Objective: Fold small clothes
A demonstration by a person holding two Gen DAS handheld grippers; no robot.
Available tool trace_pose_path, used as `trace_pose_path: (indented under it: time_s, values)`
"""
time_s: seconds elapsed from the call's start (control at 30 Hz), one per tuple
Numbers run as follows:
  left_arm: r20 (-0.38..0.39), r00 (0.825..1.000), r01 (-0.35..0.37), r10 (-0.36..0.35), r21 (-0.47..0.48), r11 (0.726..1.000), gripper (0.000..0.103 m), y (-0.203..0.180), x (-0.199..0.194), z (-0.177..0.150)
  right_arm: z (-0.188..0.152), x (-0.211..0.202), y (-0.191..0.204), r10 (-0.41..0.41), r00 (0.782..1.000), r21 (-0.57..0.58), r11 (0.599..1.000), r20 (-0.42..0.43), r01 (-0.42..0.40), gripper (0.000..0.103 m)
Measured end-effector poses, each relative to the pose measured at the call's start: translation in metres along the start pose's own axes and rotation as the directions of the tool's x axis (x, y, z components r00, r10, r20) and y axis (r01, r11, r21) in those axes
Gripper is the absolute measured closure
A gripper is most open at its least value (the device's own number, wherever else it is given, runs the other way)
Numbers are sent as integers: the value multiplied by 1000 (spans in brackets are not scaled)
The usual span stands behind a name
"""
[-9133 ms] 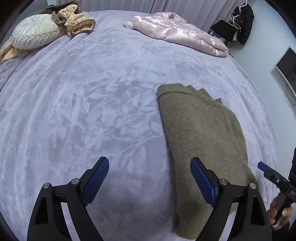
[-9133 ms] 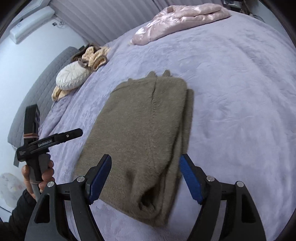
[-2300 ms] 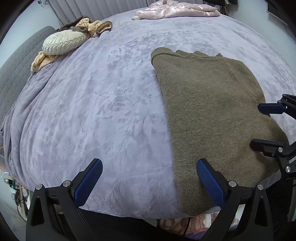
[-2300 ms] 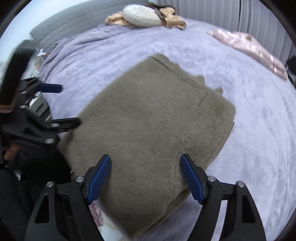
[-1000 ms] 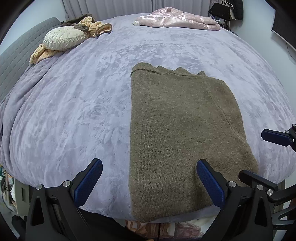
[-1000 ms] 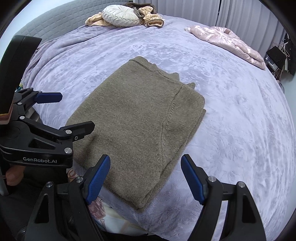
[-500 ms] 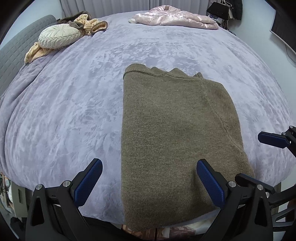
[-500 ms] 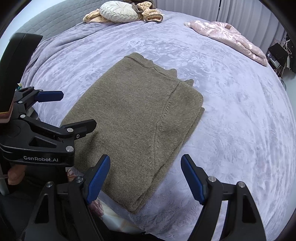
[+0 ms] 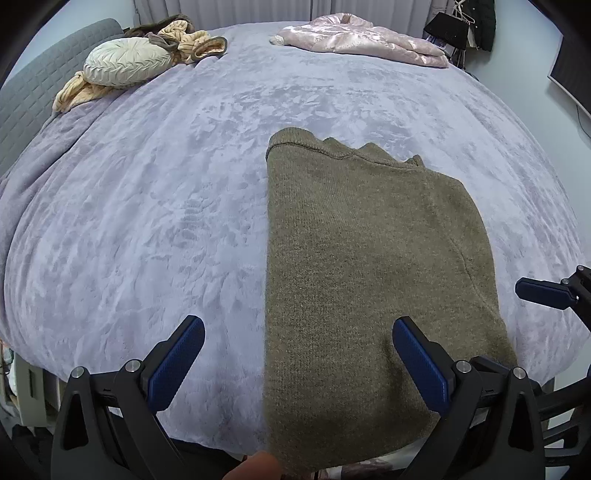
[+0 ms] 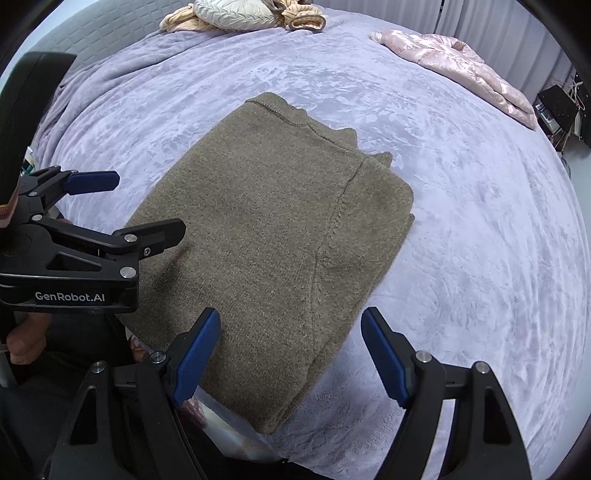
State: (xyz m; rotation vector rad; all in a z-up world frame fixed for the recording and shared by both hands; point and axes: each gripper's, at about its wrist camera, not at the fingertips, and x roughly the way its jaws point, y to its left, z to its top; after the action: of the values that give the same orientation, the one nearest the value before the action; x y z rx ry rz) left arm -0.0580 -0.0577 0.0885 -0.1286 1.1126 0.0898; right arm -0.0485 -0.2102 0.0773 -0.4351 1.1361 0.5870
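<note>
An olive-brown knitted sweater [image 9: 362, 266] lies folded lengthwise on the lilac bed cover [image 9: 155, 206], its near end hanging over the bed's front edge. It also shows in the right wrist view [image 10: 273, 229]. My left gripper [image 9: 295, 362] is open and empty, hovering over the sweater's near left part. My right gripper [image 10: 291, 350] is open and empty over the sweater's near right corner. The left gripper [image 10: 122, 206] shows at the left of the right wrist view, and one finger [image 9: 543, 291] of the right gripper shows at the right edge of the left wrist view.
A cream round pillow [image 9: 125, 62] and a beige and brown bundle of clothes [image 9: 184, 37] lie at the far left by the grey headboard [image 9: 22, 103]. A pink shiny jacket [image 9: 362, 40] lies at the far side. Dark clothes [image 9: 461, 26] hang at the far right.
Both grippers have come a little closer to the sweater's near end. The left wrist view has shifted left, so the sweater sits further right in it. The sweater has not moved.
</note>
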Motion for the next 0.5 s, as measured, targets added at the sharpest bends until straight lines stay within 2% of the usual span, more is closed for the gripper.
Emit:
trace_pose_path:
  time_s: [0.2, 0.5]
  values:
    - [-34, 998, 54, -55, -41, 998, 1, 14, 5, -2, 9, 2, 10, -19, 1000, -22, 1000, -17, 19, 22]
    - [-10, 996, 88, -88, -56, 995, 1, 31, 2, -3, 22, 2, 25, -42, 999, -62, 997, -32, 40, 22]
